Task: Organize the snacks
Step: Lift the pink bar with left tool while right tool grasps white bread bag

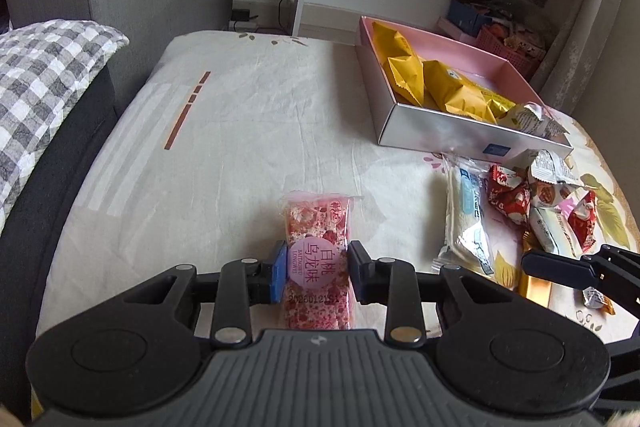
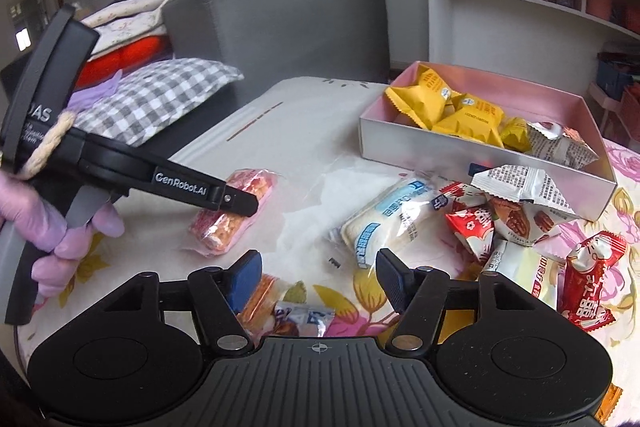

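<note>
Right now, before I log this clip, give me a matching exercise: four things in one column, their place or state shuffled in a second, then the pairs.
Things:
1. pink snack bar
2. yellow packets
3. right gripper
4. white cream cake packet

Places or states:
A. inside the pink-lined box
B. jaws apart, nothing pinched
C. clamped in the left gripper
D. loose on the floral cloth, in front of the box

Pairs: 1-C, 2-A, 3-B, 4-D
</note>
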A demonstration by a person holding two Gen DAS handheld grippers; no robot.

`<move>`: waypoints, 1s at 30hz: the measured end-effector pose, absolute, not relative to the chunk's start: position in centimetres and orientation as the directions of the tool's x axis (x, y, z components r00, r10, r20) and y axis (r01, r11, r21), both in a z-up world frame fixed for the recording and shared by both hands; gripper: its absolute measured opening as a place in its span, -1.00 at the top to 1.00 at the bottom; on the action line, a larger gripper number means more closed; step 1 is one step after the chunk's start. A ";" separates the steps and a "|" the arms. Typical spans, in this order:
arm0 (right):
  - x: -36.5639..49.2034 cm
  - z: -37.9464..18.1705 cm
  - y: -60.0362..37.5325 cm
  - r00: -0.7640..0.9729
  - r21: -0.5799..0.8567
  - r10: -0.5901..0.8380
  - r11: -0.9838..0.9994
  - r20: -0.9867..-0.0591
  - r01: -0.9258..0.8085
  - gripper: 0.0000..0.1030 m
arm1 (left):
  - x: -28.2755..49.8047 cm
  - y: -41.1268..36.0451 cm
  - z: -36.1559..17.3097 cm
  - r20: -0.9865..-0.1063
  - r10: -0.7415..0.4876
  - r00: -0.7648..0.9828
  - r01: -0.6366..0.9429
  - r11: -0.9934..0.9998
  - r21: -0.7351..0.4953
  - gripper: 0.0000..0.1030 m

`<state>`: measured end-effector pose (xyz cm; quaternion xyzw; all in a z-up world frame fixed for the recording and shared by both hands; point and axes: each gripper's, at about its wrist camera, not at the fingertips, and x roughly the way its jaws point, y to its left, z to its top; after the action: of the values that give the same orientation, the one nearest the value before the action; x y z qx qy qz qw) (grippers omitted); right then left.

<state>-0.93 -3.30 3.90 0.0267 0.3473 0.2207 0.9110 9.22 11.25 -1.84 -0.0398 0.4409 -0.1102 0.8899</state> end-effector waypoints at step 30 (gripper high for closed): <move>3.4 2.0 -2.1 0.636 0.191 0.348 0.933 -0.689 -0.304 0.22 | 8.7 10.3 -2.8 -0.804 -0.258 0.536 0.244 0.959 -0.145 0.40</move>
<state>3.35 -2.12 1.97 0.0285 0.3865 0.1803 0.9040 8.71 10.31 -2.75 -0.0074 0.4597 -0.1431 0.8764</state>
